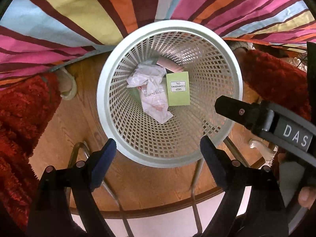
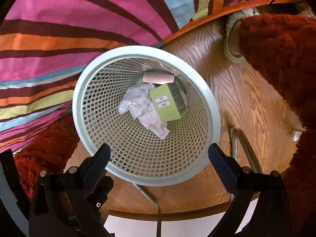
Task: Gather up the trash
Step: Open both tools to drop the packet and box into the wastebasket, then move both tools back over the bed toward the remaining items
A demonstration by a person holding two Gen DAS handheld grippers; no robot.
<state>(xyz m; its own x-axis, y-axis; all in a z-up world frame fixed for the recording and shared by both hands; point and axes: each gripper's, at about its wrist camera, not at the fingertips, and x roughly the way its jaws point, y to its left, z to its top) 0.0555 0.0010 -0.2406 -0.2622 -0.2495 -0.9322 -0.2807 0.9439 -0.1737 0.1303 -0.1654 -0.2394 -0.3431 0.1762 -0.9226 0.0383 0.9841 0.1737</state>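
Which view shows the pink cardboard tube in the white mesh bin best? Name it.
The right wrist view: the pink cardboard tube lies nearly whole behind the green box. In the left wrist view, the crumpled paper and box hide most of the tube.

We record a pale grey-white wastebasket [image 1: 102,90] with a square lattice pattern of holes in its wall. Inside it we note a lime-green box [image 1: 178,89] bearing a white label with black lettering, crumpled white paper [image 1: 152,90] with faint pink-red marks, and a dull pink cardboard tube [image 2: 159,78]. The striped fabric [image 1: 59,19] behind shows bands of magenta, orange, pale yellow, light blue and dark maroon. The shaggy rug [image 1: 17,118] is deep red. The wooden floor [image 2: 246,90] is warm brown with darker grain lines. The finger pads [image 1: 103,162] of both grippers read dark blue on black frames; white letters mark the other gripper's grey-black body.
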